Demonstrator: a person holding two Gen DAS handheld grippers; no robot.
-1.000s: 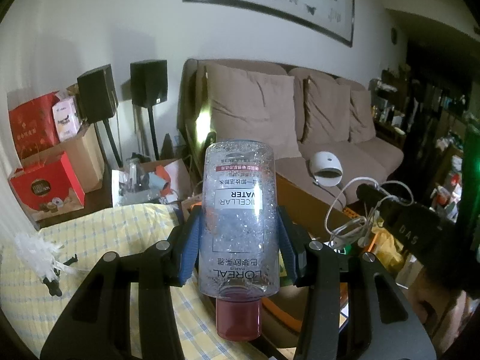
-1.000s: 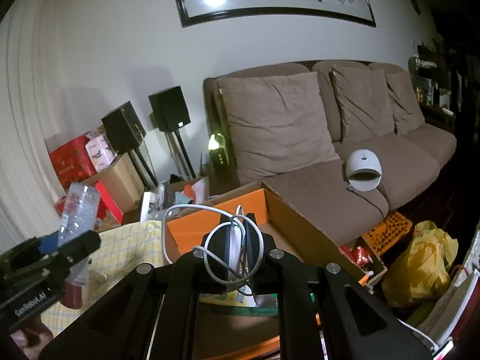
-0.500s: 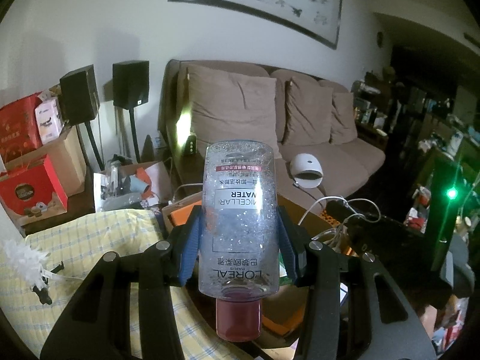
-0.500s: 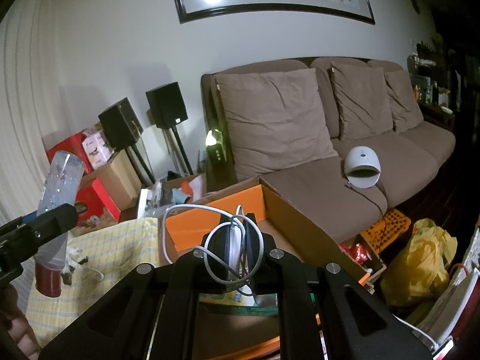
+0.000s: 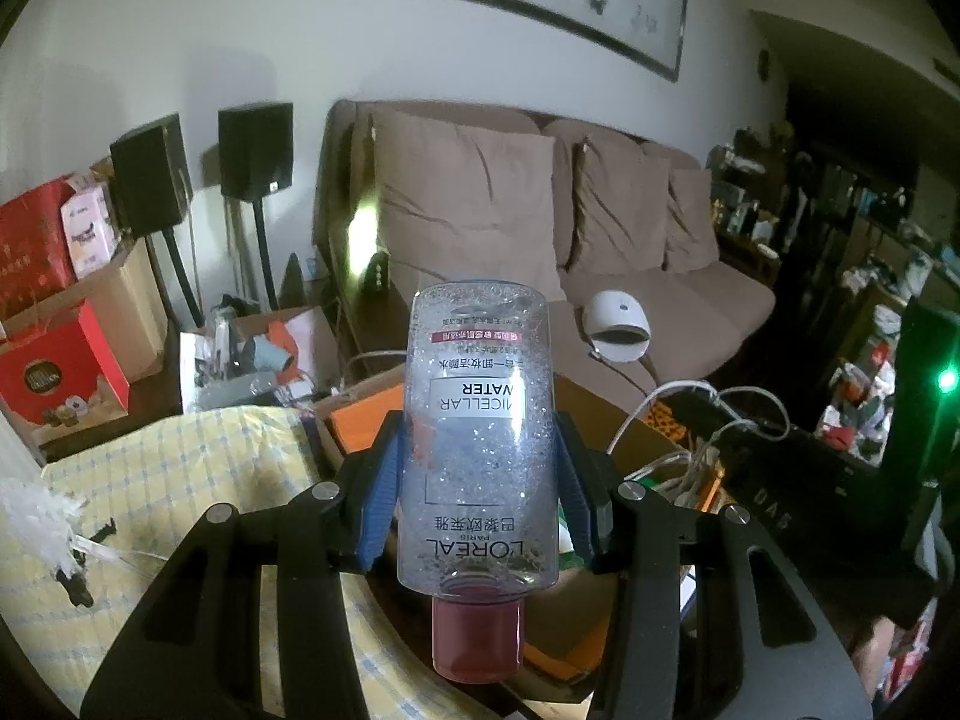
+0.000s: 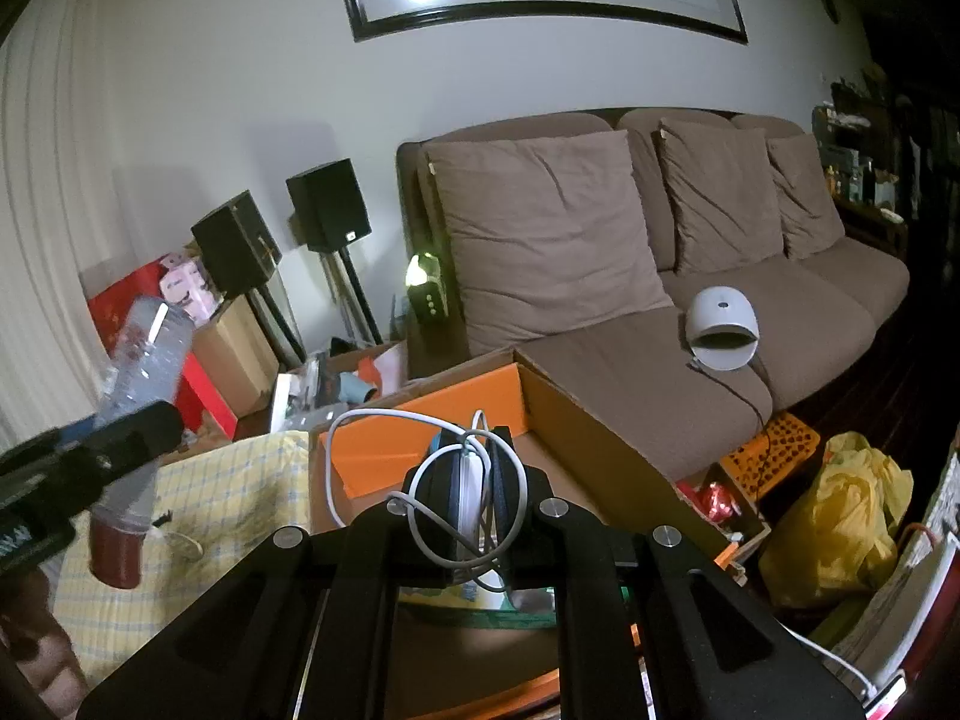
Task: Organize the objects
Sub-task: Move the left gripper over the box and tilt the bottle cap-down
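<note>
My left gripper (image 5: 477, 480) is shut on a clear micellar water bottle (image 5: 477, 438) with a dark red cap, held upside down above the yellow checked tablecloth (image 5: 180, 480). It also shows in the right wrist view (image 6: 144, 372) at the left. My right gripper (image 6: 471, 468) is shut on a white charger with coiled cable (image 6: 468, 480), held over the open orange-lined cardboard box (image 6: 540, 408). That cable also shows in the left wrist view (image 5: 690, 414).
A brown sofa (image 6: 690, 300) with a white domed lamp (image 6: 720, 330) stands behind the box. Black speakers (image 5: 255, 150), red boxes (image 5: 54, 360) and cartons crowd the left. A yellow bag (image 6: 840, 516) lies right. A white feathery item (image 5: 36, 516) lies on the cloth.
The left gripper with the bottle has shifted, first swinging right, then back left and lower beside the box. The right gripper and charger have stayed over the box.
</note>
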